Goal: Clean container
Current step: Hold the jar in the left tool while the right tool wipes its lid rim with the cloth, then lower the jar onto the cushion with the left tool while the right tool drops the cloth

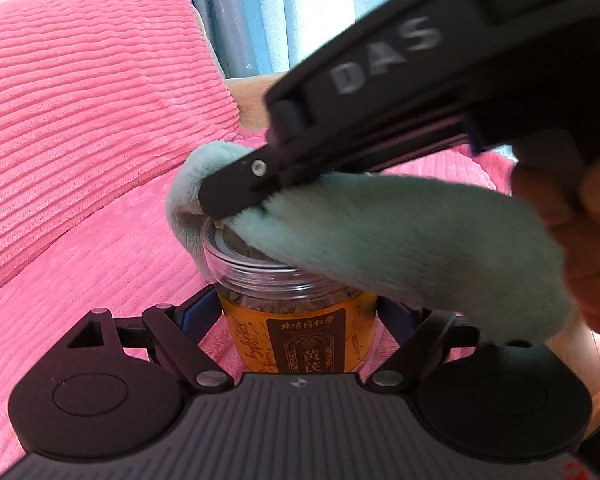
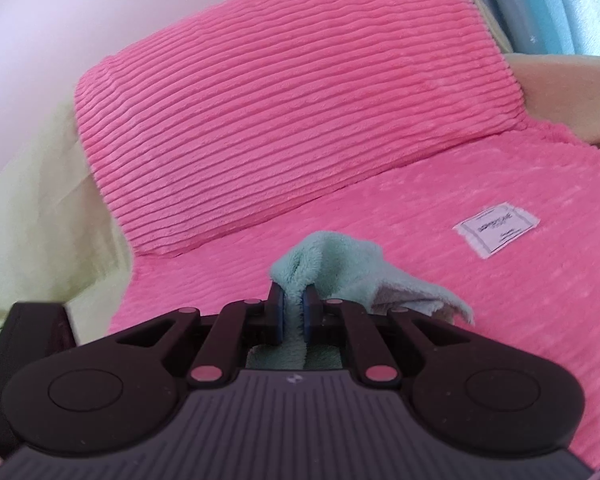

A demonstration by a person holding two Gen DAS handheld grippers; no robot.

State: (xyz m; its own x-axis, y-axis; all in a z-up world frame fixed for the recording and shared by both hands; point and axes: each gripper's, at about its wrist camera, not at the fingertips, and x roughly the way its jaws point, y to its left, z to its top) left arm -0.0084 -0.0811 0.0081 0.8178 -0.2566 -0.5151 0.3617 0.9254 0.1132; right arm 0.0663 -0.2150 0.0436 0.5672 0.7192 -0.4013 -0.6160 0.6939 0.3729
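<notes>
Left wrist view: I count one container (image 1: 296, 300), a clear plastic jar with an orange label printed in Chinese characters, standing upright between my left gripper (image 1: 296, 312)'s two fingers. The fingers sit against its sides, left and right, closed in on it just below the clear lid. Through the transparent upper wall I can see dried brown contents.

One cloth (image 1: 380, 248), mint green and fluffy, is draped over the top of the lid and hangs down on the right side of the jar. My right gripper (image 1: 236, 200) comes in from the upper right, marked with the letters DAS, its tip pressing the cloth down onto the lid's far left edge. One hand (image 1: 572, 240) is visible at the right edge, wrapped around that gripper's handle.

In the right wrist view the same single cloth (image 2: 324, 264) is pinched between the right gripper (image 2: 293, 312)'s two blue-padded fingers, which are nearly closed with only the fabric's thickness between them; the rest of the cloth spills forward and to the right.

Behind everything is one pink ribbed cushion (image 2: 292, 108) leaning up at the far side, and a pink ribbed seat cover (image 2: 500, 300) below it carrying one white sewn label (image 2: 497, 230) on the right. Blue curtains (image 1: 252, 20) hang at the far edge.
</notes>
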